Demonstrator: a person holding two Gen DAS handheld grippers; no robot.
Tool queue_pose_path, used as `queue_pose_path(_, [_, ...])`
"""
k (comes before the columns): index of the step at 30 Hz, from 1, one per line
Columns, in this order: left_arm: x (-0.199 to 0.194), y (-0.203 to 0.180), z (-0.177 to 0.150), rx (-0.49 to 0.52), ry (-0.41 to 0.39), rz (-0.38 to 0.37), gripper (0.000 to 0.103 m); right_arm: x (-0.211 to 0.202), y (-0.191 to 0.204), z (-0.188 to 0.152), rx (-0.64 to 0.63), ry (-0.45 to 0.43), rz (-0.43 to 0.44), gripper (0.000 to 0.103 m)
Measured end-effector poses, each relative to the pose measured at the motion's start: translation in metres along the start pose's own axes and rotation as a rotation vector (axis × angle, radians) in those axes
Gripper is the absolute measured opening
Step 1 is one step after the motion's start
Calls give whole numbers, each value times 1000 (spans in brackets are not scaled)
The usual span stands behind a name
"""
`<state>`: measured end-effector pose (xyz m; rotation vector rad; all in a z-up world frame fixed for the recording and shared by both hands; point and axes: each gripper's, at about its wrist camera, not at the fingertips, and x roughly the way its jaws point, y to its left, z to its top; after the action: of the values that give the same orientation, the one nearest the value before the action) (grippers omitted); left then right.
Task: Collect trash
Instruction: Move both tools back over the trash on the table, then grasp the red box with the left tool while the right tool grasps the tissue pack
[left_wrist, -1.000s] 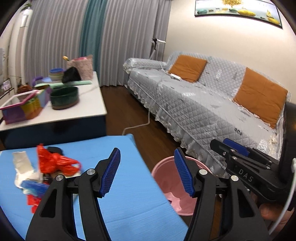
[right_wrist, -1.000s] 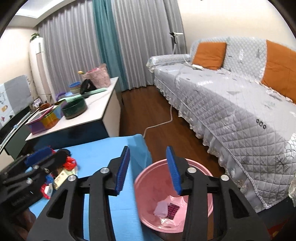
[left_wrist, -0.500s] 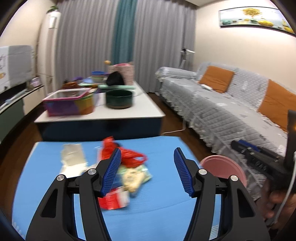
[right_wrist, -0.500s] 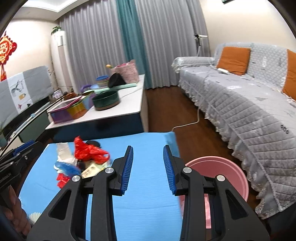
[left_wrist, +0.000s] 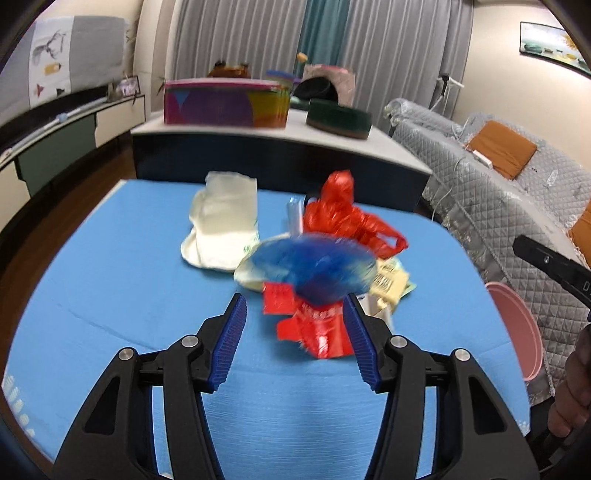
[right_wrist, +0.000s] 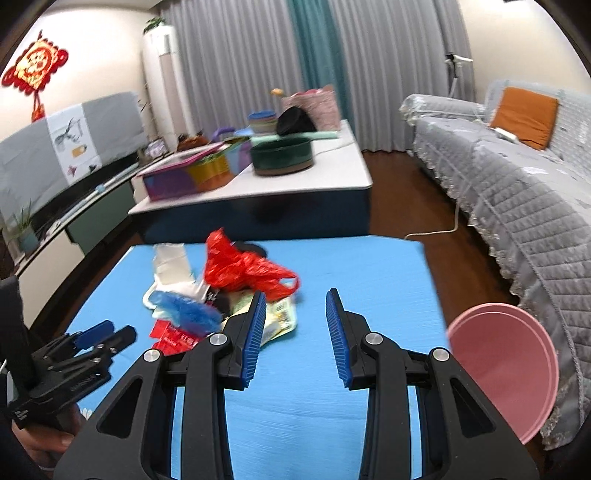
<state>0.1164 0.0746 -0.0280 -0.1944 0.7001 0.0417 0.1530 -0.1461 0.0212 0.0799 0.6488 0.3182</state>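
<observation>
The crumpled blue plastic wrapper (left_wrist: 314, 267) is motion-blurred — its edges smear over the red foil packets (left_wrist: 314, 328). The round pink plastic bin (right_wrist: 502, 369) shows only its rim; the inside stays hidden.

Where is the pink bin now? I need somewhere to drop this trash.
The pink bin sits on the floor off the right edge of the blue table, beside the grey sofa; the left wrist view shows it at far right.

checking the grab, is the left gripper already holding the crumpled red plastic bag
No, the left gripper is closing with nothing pinched, and the crumpled red plastic bag lies beyond it on the blue tablecloth.
</observation>
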Motion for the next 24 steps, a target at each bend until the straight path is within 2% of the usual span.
queue_pose_path(8, [31,1,-6,-28,92,-18,53,28,19,-9,-33,50,15,35])
queue_pose_path(11, [39,2,-8,-37,116,-23,46,37,19,-11,-32,66,15,35])
queue_pose_path(14, [44,2,-10,-41,136,-41,34,45,20,-12,-33,82,15,36])
queue_pose_path(16, [45,2,-10,-43,144,-55,21,51,21,-13,-33,93,19,36])
queue_pose_path(20, [44,2,-7,-35,143,-56,18,62,28,-17,-41,120,33,37])
queue_pose_path(24, [40,12,-1,-54,119,7,15,75,40,-24,-66,151,49,41])
